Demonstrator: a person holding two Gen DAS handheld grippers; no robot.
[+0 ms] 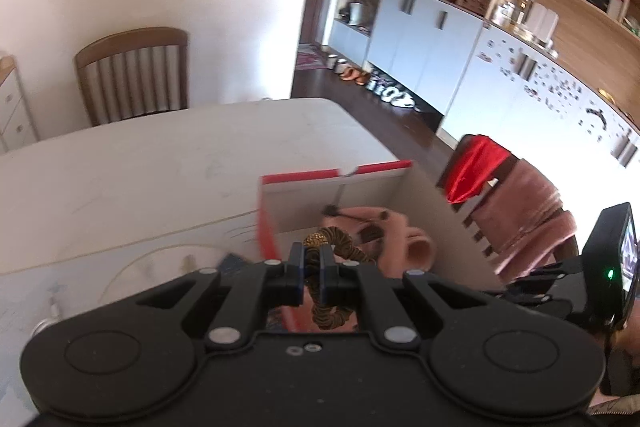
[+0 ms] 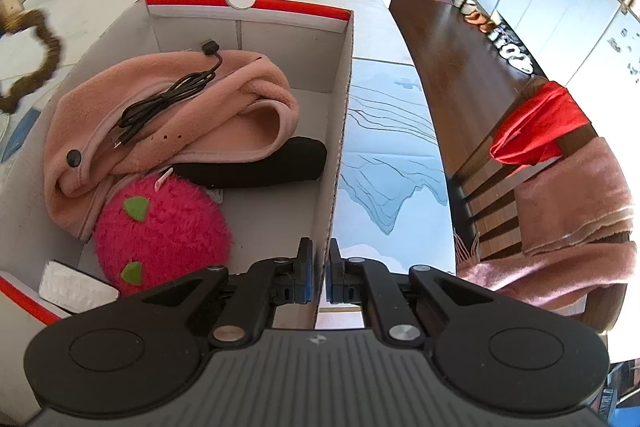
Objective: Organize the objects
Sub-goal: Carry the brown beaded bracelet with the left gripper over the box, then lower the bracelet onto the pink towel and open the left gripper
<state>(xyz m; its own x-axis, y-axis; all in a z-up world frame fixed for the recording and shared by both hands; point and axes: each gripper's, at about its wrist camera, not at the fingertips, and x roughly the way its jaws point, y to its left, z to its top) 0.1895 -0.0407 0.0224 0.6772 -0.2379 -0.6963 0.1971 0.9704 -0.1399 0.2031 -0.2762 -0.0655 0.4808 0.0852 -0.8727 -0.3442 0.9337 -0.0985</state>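
Two claws clamped, box half filled

Left wrist: left claw (image 1: 313,261) clamps a striped cord (image 1: 340,247) over the box (image 1: 304,179).

Right wrist: right claw (image 2: 318,267) pinches the box wall (image 2: 340,131); inside lie pink fleece (image 2: 168,131), black cable (image 2: 168,99), pink plush (image 2: 168,227), black roll (image 2: 260,167). Counter (image 2: 384,147) beside.

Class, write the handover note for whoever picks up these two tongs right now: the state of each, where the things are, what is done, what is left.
Left tongs: shut on the brown-and-gold braided cord, held above the near end of the box.
Right tongs: shut on the box's right wall, steadying it.
Already in the box: pink fleece, black cable, black roll, pink fuzzy ball, white pad.
Left: lower the cord into the box and release it, probably then let go of the wall.
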